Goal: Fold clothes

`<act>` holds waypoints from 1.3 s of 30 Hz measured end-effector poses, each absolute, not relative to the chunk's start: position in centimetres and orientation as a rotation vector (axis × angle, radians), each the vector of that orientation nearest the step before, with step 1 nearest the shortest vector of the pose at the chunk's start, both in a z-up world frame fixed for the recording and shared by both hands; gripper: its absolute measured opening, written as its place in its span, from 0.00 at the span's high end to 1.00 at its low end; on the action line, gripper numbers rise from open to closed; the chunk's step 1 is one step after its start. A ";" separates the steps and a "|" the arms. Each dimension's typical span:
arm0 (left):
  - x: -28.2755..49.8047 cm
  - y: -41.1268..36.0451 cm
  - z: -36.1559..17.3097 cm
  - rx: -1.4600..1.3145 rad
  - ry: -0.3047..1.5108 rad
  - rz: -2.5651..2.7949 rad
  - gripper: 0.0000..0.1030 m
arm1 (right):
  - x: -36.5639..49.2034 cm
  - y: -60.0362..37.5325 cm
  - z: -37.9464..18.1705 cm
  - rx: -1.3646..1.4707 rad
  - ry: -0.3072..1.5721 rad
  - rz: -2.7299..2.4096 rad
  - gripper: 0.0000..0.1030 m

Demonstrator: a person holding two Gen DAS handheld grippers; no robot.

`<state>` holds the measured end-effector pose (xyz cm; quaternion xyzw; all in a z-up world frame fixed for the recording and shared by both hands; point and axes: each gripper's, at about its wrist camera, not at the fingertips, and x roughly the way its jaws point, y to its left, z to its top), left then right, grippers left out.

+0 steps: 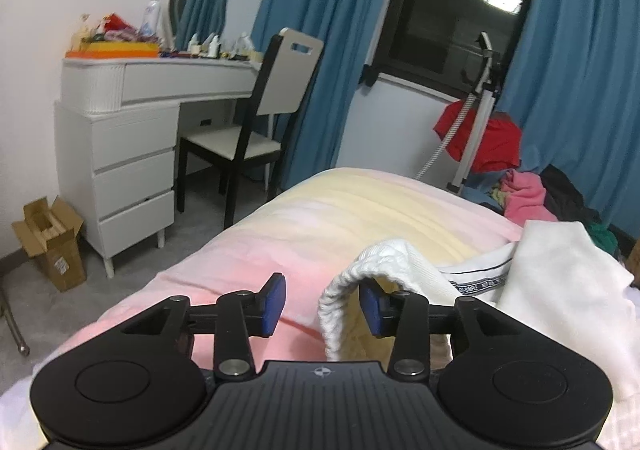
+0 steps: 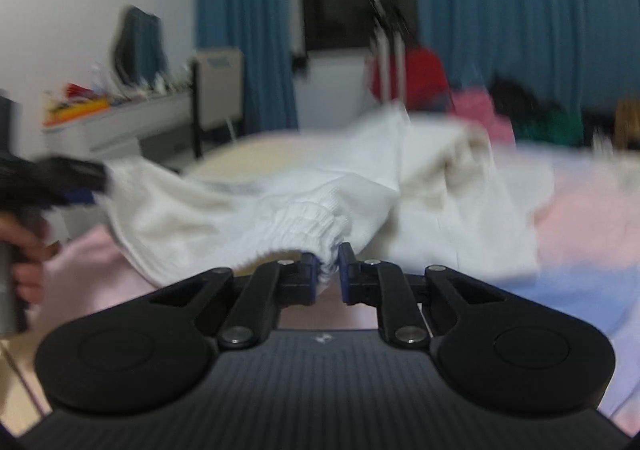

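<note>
My left tongs (image 1: 322, 304): black arms with blue pads, spread wide; the ribbed white hem of the garment drapes over my right-hand pad (image 1: 370, 308), nothing pinched
My right tongs (image 2: 329, 270): pressed together on the ribbed white knit cuff (image 2: 304, 226)
White knit garment (image 2: 360, 178): lying rumpled across the bed, one end raised at my right tongs, the far edge reaching my left tongs (image 2: 76, 180); this view is blurred
Pink and yellow fleece blanket (image 1: 320, 218): covers the bed beneath the garment
White dressing table with drawers (image 1: 132, 138): against the wall, well apart from the bed
Blue curtains (image 1: 332, 30): either side of the dark window
</note>
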<state>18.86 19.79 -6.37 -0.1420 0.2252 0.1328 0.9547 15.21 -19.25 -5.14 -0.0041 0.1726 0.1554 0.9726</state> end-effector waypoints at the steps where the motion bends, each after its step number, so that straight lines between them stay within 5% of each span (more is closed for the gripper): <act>1: 18.8 19.9 -6.4 -0.293 0.461 0.273 0.58 | 14.0 -18.8 -4.2 -0.035 0.309 0.332 0.86; 11: 17.7 20.6 -6.0 -0.249 0.518 0.292 0.56 | 8.6 -14.0 -6.3 -0.306 0.368 0.426 0.85; 19: 13.5 20.5 -2.6 -0.274 0.478 0.265 0.19 | 9.8 -15.4 -5.9 -0.222 0.414 0.399 0.84; 22: 12.9 20.3 -1.8 -0.337 0.425 0.173 0.13 | 9.8 -15.2 -6.2 -0.218 0.420 0.391 0.83; 30: 15.7 16.9 -4.4 -0.122 0.475 0.138 0.12 | 10.7 -17.2 -4.8 -0.079 0.461 0.421 0.78; 35: 18.5 17.0 -7.2 -0.164 0.526 0.136 0.17 | 11.2 -20.0 -4.0 0.130 0.483 0.509 0.42; 39: 20.2 17.7 -8.6 -0.259 0.537 0.162 0.32 | 13.0 -22.2 -4.9 0.329 0.556 0.478 0.41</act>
